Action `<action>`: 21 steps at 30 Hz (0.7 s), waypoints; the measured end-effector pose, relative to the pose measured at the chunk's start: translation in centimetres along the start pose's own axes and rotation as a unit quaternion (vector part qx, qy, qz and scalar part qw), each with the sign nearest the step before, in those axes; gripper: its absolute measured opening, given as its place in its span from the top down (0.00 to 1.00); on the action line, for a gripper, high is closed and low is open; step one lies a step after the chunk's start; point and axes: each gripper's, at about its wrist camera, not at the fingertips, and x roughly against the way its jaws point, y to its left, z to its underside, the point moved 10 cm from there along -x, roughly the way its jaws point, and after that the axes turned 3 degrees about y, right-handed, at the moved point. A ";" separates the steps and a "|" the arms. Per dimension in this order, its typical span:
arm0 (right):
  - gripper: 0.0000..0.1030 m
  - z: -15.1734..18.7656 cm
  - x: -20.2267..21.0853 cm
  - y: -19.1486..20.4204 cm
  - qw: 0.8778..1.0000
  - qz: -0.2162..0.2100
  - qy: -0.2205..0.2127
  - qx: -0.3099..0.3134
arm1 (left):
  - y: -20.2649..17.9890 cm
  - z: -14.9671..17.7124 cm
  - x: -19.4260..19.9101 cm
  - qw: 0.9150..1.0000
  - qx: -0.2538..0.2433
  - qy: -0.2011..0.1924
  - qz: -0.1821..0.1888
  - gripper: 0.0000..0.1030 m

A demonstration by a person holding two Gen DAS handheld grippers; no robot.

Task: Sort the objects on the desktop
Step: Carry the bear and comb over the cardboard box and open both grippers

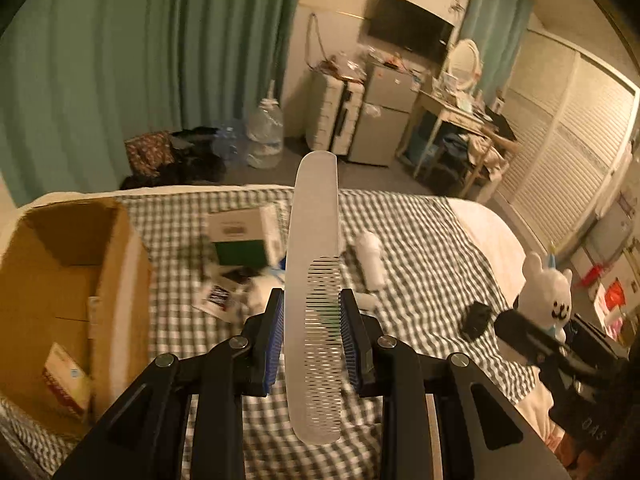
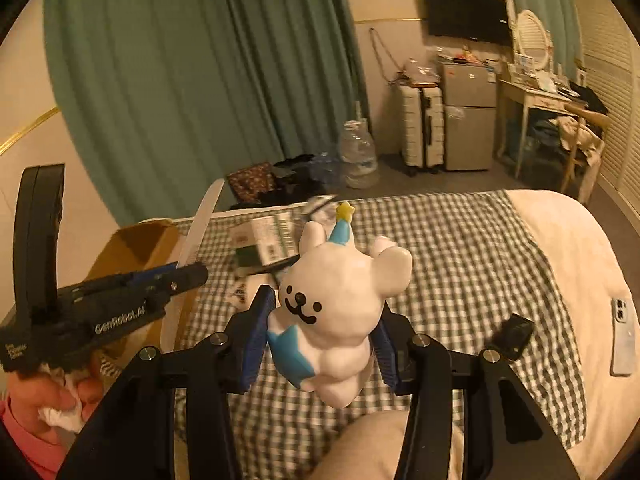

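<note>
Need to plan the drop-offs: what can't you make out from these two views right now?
- Cardboard box floor: left wrist view, near wall hides most.
- Items behind the comb: left wrist view, blurred and covered.
- Small black object: both views, too small to identify.
- Bear figurine underside: right wrist view, hidden.

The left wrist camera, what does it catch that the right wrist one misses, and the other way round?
Only the left view shows inside the cardboard box, with a small packet at the bottom, and a white bottle. Only the right view shows a phone on the bed's edge and the person's hand. Both show the comb, the white toy, the checked blanket and the television.
</note>
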 end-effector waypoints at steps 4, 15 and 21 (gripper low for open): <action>0.55 -0.1 -0.4 3.0 1.000 -0.017 0.004 0.021 | 3.0 -0.4 1.9 0.999 0.022 -0.022 -0.009 0.74; 0.55 -0.6 -3.4 16.0 0.989 -0.102 0.023 0.106 | 14.7 -0.4 6.9 0.991 0.076 -0.059 -0.092 0.74; 0.55 0.1 -5.6 22.5 0.978 -0.138 0.045 0.150 | 21.4 1.3 7.5 0.982 0.116 -0.053 -0.138 0.74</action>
